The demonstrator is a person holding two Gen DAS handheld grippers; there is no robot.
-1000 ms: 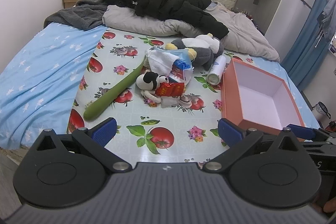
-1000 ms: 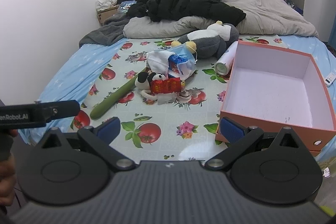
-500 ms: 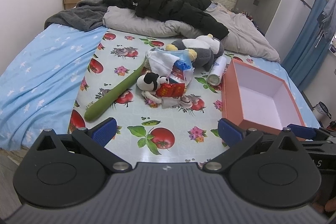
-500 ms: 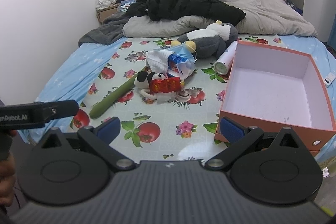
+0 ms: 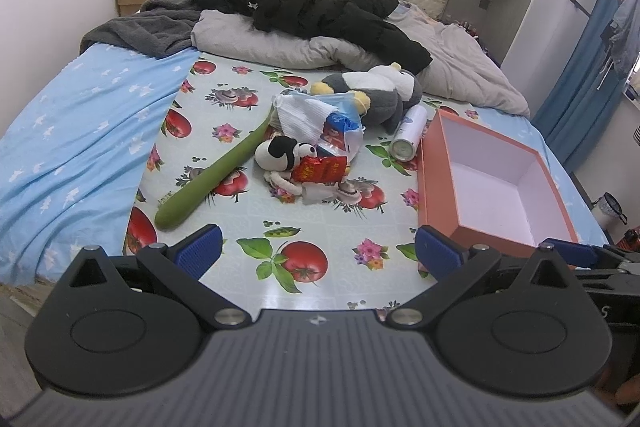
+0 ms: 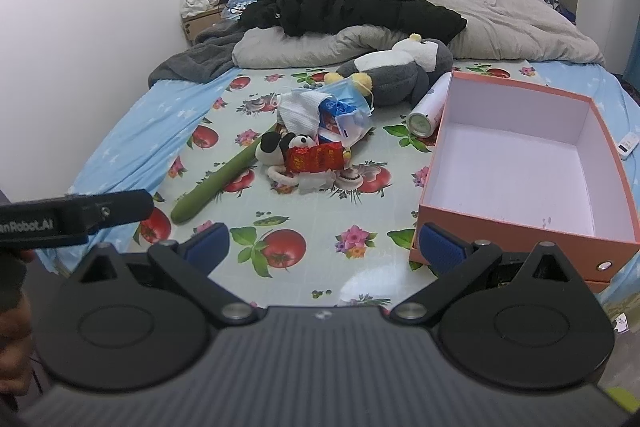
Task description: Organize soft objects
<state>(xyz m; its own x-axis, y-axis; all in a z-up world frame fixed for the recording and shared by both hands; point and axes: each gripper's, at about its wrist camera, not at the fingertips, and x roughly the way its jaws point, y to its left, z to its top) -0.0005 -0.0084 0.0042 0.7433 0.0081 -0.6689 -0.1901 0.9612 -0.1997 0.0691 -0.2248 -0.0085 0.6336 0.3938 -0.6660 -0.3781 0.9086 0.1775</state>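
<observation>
A small panda plush [image 5: 280,157] [image 6: 276,147] with a red packet lies mid-mat. Behind it are a white cloth with blue masks [image 5: 316,115] [image 6: 320,107] and a grey penguin plush [image 5: 380,91] [image 6: 400,71]. A long green soft cucumber [image 5: 212,183] [image 6: 220,179] lies to the left. An empty orange box [image 5: 436,187] [image 6: 520,223] sits on the right. My left gripper [image 5: 318,253] and right gripper [image 6: 324,247] are open and empty, near the mat's front edge.
A white spray can [image 5: 406,139] [image 6: 428,109] lies beside the box. Black jacket [image 5: 320,11], grey duvet [image 5: 460,67] and a dark blanket [image 5: 140,35] cover the bed's far end. A fruit-print mat [image 5: 300,267] lies on the blue sheet [image 5: 72,131].
Both grippers have drifted slightly forward toward the pile; the jaws stay open. The objects have not moved.
</observation>
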